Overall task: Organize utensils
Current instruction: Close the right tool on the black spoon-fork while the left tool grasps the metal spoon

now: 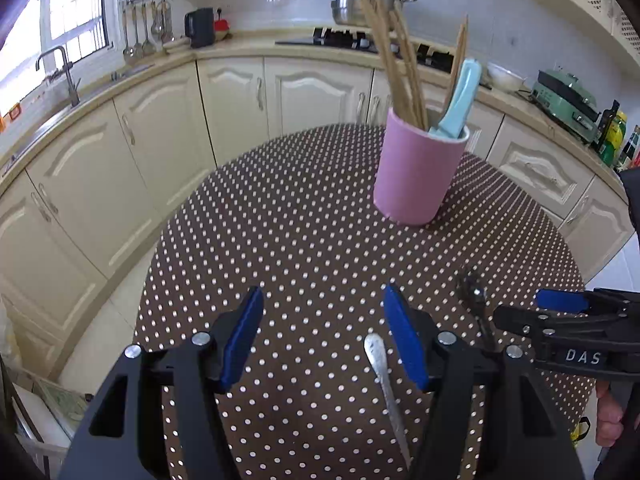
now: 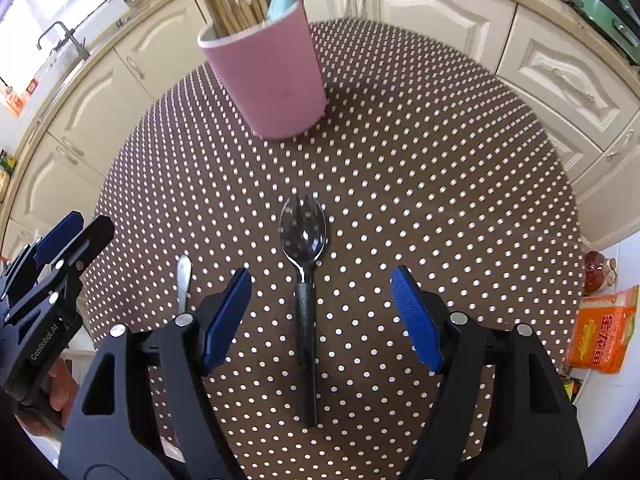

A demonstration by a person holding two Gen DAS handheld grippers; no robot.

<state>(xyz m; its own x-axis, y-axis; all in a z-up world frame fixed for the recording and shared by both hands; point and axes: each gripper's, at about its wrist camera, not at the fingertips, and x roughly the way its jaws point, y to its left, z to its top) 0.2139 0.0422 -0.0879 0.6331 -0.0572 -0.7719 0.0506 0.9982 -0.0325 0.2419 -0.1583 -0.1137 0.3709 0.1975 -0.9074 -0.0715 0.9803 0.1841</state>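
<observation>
**Both claws spread wide over two loose utensils**

My left claw (image 1: 323, 338) hovers low over the brown polka-dot worktop (image 1: 304, 216), its blue pads wide apart with nothing between them but cloth. A plain metal handle (image 1: 386, 384) lies on the worktop just inside the right-hand pad, its rounded end pointing away from me; the rest of that utensil runs out of sight under the claw body, so I cannot tell what kind it is.

My right claw (image 2: 320, 318) is spread equally wide, gripping nothing. The spork (image 2: 304, 280) lies flat on the worktop between its fingers, midway and touching neither pad, with the black handle towards me and the shiny bowl with short tines pointing to the far side. From the right wrist view, the tip of the metal handle shows just left of my left-hand pad, and the left claw sits further left at the worktop's edge.

On the far side stands the pink holder (image 1: 420, 172), upright and well apart from both loose utensils. It carries wooden utensils (image 1: 394, 56) leaning to the left and a light blue handle (image 1: 460, 100) at its right side.

An orange packet (image 2: 604, 330) lies off the worktop at the right.
</observation>
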